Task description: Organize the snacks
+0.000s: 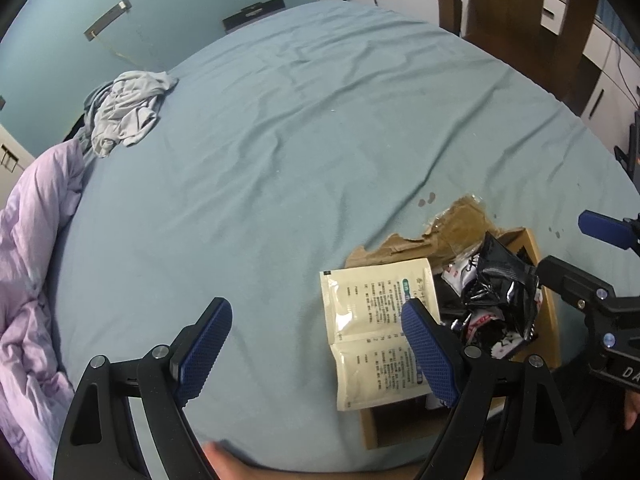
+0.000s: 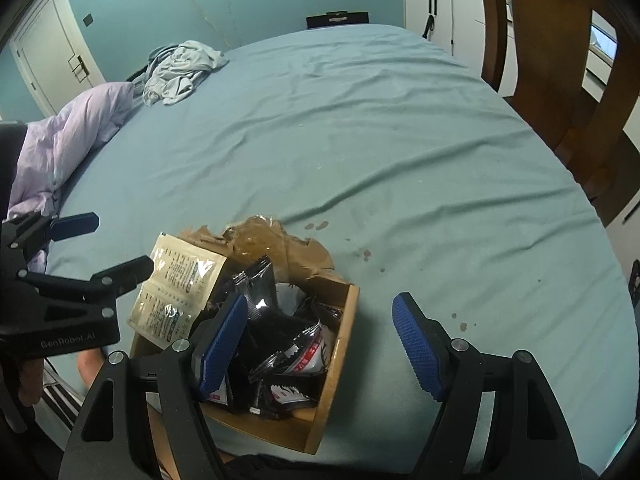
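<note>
A shallow cardboard box (image 2: 338, 360) with a torn brown flap (image 2: 272, 240) lies on the teal bed sheet (image 2: 400, 140). Several black snack packets (image 2: 264, 284) are piled inside it. A cream double sachet (image 2: 176, 292) leans over the box's left edge. My right gripper (image 2: 320, 346) hovers open over the box's right side; its left finger sits in front of the packets and nothing is between the pads. My left gripper (image 1: 316, 348) is open over bare sheet, with its right finger in front of the cream sachet (image 1: 372, 332). Each gripper shows in the other's view: the right gripper (image 1: 576, 252) and the left gripper (image 2: 108, 248).
A lilac duvet (image 1: 28, 280) is bunched at the bed's left edge, with crumpled grey clothing (image 1: 124, 116) behind it. A wooden chair (image 2: 552, 60) and white cabinets (image 2: 444, 12) stand past the bed's far right. Part of the person's leg (image 1: 224, 460) shows at the near edge.
</note>
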`<state>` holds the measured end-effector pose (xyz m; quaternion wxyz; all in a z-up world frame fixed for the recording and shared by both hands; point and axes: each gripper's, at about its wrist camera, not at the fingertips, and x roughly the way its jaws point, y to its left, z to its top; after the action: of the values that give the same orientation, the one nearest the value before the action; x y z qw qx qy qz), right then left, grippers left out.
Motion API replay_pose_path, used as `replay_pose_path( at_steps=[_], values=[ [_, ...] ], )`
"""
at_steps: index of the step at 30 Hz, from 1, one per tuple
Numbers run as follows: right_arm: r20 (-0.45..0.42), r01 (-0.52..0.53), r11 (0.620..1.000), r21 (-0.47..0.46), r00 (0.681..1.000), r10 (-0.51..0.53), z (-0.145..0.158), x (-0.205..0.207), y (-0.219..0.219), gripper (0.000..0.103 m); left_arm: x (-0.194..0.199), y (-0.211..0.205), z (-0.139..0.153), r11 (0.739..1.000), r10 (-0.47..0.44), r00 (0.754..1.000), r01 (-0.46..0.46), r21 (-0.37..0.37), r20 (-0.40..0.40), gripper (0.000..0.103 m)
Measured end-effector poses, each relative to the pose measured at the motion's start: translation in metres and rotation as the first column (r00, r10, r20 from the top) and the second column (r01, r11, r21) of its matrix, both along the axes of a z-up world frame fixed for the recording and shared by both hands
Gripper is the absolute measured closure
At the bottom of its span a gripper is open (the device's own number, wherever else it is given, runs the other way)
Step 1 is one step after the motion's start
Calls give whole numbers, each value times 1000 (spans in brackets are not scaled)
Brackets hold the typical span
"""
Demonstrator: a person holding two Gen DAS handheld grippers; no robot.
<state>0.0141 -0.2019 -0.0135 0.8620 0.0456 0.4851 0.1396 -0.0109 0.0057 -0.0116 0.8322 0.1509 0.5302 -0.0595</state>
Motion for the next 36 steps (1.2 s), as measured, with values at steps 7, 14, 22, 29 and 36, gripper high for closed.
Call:
replay_pose_path(
  at_steps=[7, 14, 22, 29, 36],
  values=[
    [-37, 41, 998, 56, 999, -39, -2, 4, -13, 29, -3, -6, -4, 999, -21, 1000, 22, 29, -7, 15],
    [-52, 39, 999, 24, 998, -38, -3, 7, -10, 29, -3, -7, -3, 999, -24, 1000, 25, 23, -11, 15],
    [-41, 16, 1000, -21, 999, -17, -2, 6, -3, 29, -3, -7, -4, 999, -30, 999, 31, 16, -16, 15],
    [-32, -9, 999, -53, 999, 8, -3, 6, 2, 29, -3, -7, -3, 999, -29, 999, 29, 16, -14, 15],
    [-35, -11, 999, -49, 999, 9, -4, 7, -1, 29, -3, -7, -3, 999, -25, 1000, 25, 24, -8, 15]
  ],
)
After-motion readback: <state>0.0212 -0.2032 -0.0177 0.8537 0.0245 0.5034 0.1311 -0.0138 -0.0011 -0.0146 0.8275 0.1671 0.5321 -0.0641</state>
